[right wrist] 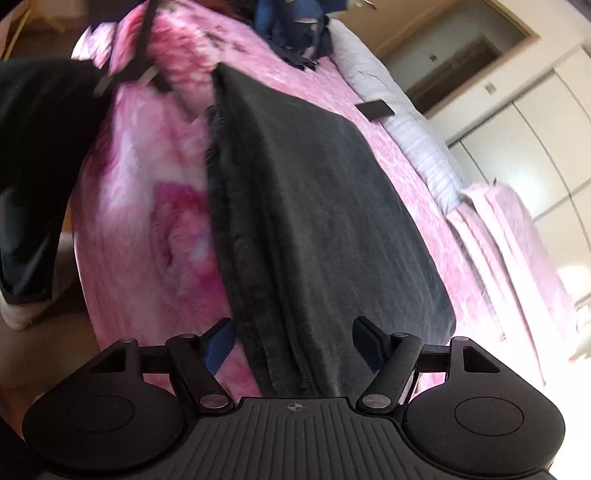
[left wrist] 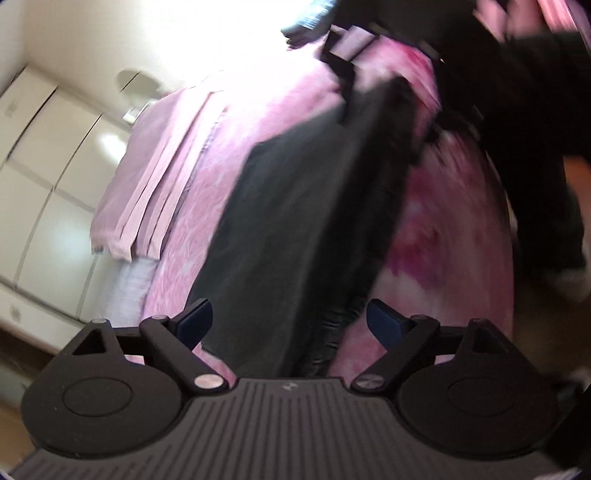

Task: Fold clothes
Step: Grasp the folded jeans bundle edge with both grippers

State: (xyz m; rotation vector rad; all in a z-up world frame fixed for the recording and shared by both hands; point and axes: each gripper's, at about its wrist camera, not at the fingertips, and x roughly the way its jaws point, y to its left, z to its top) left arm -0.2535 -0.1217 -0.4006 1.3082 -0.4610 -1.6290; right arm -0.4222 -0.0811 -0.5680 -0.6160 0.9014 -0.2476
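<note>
Straight ahead of the left gripper (left wrist: pixel 290 321), in its own wrist view, the folded dark grey garment (left wrist: pixel 295 236) lies stretched out on the pink blanket (left wrist: pixel 443 236), its near end sitting between the spread fingers, which hold nothing. Off to its left a folded pink cloth (left wrist: pixel 147 192) rests on the bed. Pretty blurry though.

In the right wrist view, the right gripper (right wrist: pixel 293 338) is wide apart too, empty, with the same garment (right wrist: pixel 314 206) running forward from between its fingers. Far ahead there's a blue clothes pile (right wrist: pixel 291 29)
</note>
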